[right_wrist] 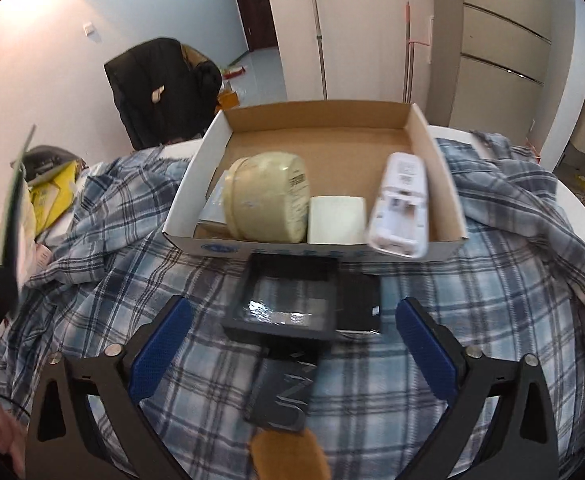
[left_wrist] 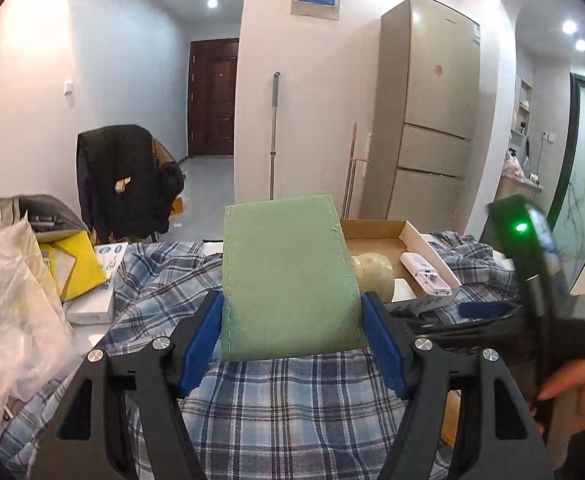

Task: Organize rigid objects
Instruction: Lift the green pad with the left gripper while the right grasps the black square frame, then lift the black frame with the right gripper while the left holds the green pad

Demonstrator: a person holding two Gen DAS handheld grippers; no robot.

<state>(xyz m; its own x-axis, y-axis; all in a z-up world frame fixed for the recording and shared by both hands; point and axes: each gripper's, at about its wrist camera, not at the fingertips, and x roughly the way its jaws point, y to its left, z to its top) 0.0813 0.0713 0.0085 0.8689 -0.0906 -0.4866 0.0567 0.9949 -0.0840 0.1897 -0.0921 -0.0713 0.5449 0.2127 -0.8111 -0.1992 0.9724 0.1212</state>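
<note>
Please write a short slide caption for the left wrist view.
Left gripper holds a green pad above the plaid cloth, near the cardboard box.

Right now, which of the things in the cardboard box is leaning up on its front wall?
The white remote: its near end rests up on the cardboard box front wall, battery bay showing. The cream jar and white block sit down inside.

White round table [right_wrist: 572, 196], mostly covered by blue plaid cloth [right_wrist: 372, 380]. On cloth: open cardboard box [right_wrist: 420, 132] at far side, black frame [right_wrist: 284, 300] just in front of it, black case [right_wrist: 358, 300] beside frame, touching.
</note>
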